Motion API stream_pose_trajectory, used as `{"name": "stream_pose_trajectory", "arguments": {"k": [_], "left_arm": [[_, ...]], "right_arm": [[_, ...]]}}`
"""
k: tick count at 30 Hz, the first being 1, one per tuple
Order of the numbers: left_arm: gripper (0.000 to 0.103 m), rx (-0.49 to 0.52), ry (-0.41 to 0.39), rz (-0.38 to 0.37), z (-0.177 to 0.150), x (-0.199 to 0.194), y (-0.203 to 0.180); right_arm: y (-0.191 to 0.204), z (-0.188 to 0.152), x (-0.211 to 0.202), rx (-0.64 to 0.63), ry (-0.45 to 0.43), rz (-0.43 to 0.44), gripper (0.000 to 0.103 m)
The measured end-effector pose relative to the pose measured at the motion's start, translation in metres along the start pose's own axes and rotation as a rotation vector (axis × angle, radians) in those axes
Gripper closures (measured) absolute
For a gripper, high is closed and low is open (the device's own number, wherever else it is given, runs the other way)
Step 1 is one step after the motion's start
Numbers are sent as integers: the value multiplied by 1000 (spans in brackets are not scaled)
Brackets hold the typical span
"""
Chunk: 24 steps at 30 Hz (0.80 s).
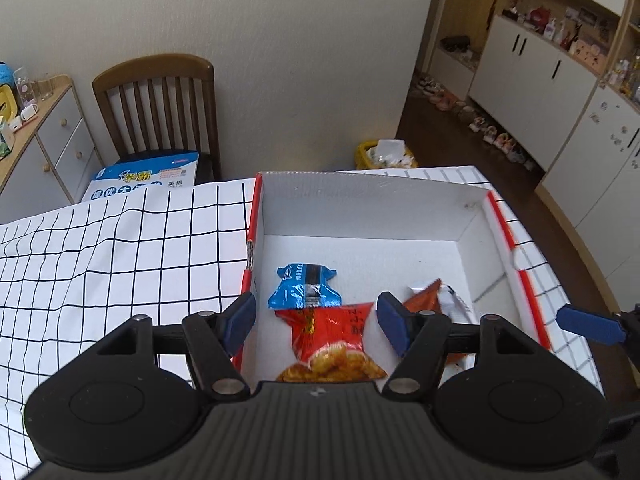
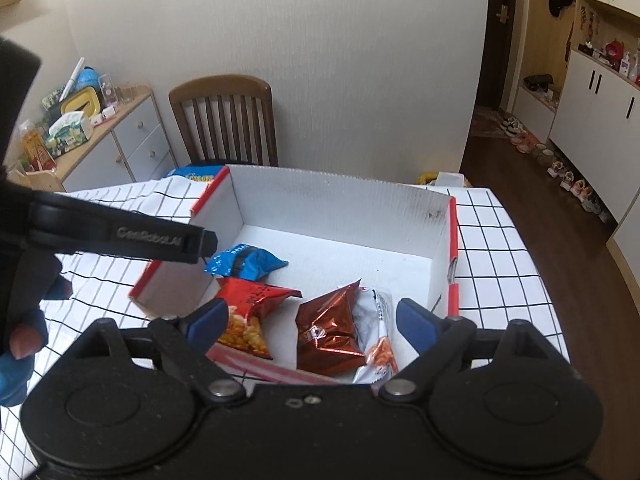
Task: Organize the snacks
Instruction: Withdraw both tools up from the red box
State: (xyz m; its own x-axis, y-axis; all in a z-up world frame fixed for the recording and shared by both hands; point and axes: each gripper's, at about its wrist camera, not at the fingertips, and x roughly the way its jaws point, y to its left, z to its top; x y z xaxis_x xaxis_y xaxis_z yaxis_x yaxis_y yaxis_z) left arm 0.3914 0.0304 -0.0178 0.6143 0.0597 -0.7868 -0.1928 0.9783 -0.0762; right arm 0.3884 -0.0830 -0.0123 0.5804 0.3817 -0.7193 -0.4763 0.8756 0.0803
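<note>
Both our grippers hang over the box (image 2: 340,204) with nothing in them: left gripper (image 1: 316,320) jaws apart, right gripper (image 2: 312,320) wider. Below the left one sits the red bag (image 1: 328,336), long axis running away from us, blue bag (image 1: 304,286) just past it. Under the right, a crinkly foil brown bag (image 2: 328,332) touches the white pack (image 2: 378,332). Box is white corrugated card, red-edged.

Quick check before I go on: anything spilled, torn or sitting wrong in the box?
Nothing spilled or torn. Four packets lie loose in the white box: blue packet, red packet, dark red packet and white packet, which overlap. Tablecloth is rumpled.
</note>
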Motion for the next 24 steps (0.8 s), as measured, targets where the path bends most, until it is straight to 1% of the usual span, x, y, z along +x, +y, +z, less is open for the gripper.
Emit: {"name": "stream_pose_trajectory", "arguments": {"k": [3, 5, 11, 14, 16, 19, 24], "left_arm": [[36, 9, -11, -10, -7, -17, 1], [36, 15, -19, -19, -12, -27, 3], [36, 47, -59, -37, -27, -59, 7], [36, 46, -77, -57, -35, -74, 11], [36, 52, -101, -55, -42, -85, 12], [30, 76, -138, -63, -55, -102, 12], [29, 116, -175, -80, -77, -125, 10]], "right_arm": [[4, -2, -15, 8, -20, 6, 11], [8, -4, -25, 11, -41, 8, 6], [17, -11, -52, 18, -89, 10, 3], [21, -15, -66, 24, -113, 10, 3], [22, -18, -74, 31, -135, 7, 3], [23, -26, -87, 55, -158, 3, 3], [21, -40, -106, 107, -190, 10, 2]]}}
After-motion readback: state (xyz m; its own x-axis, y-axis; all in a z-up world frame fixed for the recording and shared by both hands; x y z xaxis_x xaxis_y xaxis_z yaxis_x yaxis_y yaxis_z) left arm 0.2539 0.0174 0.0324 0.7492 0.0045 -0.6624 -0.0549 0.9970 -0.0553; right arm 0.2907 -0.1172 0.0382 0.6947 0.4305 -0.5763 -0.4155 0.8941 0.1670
